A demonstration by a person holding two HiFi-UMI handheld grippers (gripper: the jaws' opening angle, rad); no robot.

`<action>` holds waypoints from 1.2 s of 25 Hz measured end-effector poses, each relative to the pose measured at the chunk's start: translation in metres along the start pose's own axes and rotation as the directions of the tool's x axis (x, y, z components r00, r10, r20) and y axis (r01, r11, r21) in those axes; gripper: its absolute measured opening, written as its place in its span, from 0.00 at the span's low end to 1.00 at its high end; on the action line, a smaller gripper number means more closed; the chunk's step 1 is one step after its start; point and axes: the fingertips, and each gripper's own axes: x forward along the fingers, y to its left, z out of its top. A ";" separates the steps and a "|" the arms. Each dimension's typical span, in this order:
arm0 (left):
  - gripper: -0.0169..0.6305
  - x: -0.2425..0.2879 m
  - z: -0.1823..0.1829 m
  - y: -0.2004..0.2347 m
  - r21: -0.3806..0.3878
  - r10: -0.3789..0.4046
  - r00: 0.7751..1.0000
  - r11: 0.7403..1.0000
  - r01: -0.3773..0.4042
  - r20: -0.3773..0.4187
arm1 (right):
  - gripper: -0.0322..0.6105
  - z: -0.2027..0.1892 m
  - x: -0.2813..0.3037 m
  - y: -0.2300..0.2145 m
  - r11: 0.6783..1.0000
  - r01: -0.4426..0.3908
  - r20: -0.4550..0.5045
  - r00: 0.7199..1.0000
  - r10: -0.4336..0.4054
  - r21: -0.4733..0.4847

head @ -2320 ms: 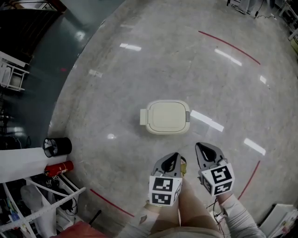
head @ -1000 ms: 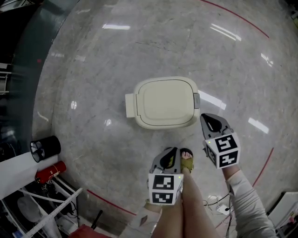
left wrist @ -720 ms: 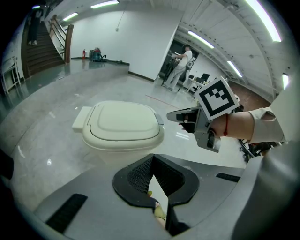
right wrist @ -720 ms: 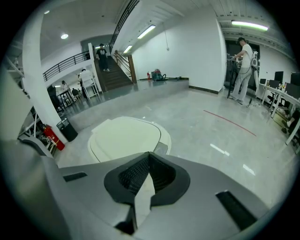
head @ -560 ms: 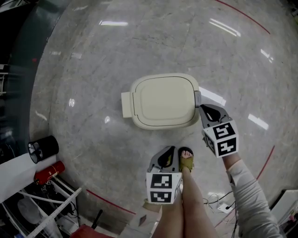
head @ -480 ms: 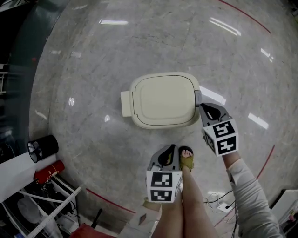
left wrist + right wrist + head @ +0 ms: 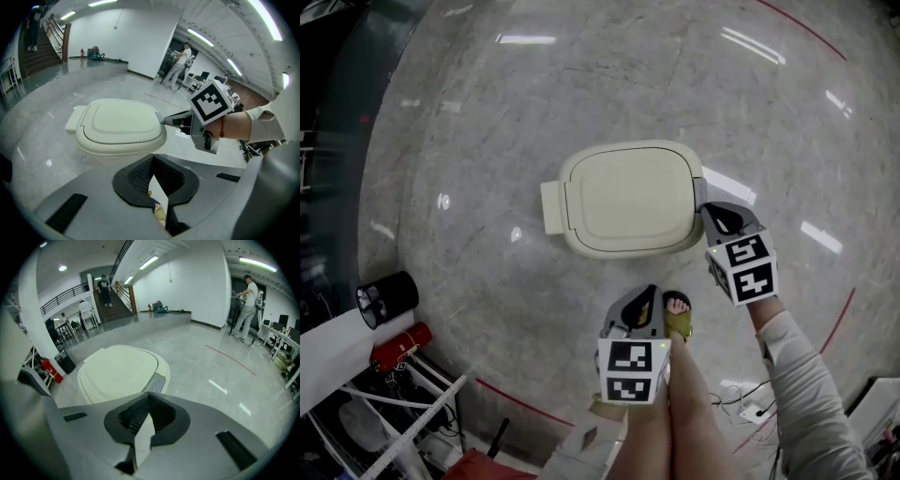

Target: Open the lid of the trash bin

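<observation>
Trash bin (image 7: pixel 623 249) mid-frame on floor, lid (image 7: pixel 630 192) shut. Right gripper (image 7: pixel 713 210), jaws together, empty, tip just beside grey latch tab (image 7: pixel 700 193) at right of bin, likely to press it. Left gripper (image 7: pixel 641 294) closed, empty, held lower centre, clear of bin.

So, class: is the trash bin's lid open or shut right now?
Shut. The lid lies flat on the bin in every view, with no gap; the right gripper is beside its grey tab.
</observation>
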 end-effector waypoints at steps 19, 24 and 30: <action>0.03 0.003 0.002 0.002 -0.001 0.001 1.000 1.000 -0.001 -0.019 | 0.05 -0.005 0.006 -0.003 1.000 0.003 -0.039 0.999 -0.002 0.030; 0.03 0.001 0.002 -0.002 -0.002 -0.003 1.000 1.000 0.003 -0.019 | 0.05 -0.005 0.006 -0.003 0.999 0.002 -0.042 0.999 -0.001 0.034; 0.03 -0.001 0.003 0.000 -0.004 -0.001 1.000 1.000 0.001 -0.017 | 0.05 -0.005 0.006 -0.004 1.000 0.012 -0.044 0.999 -0.012 0.017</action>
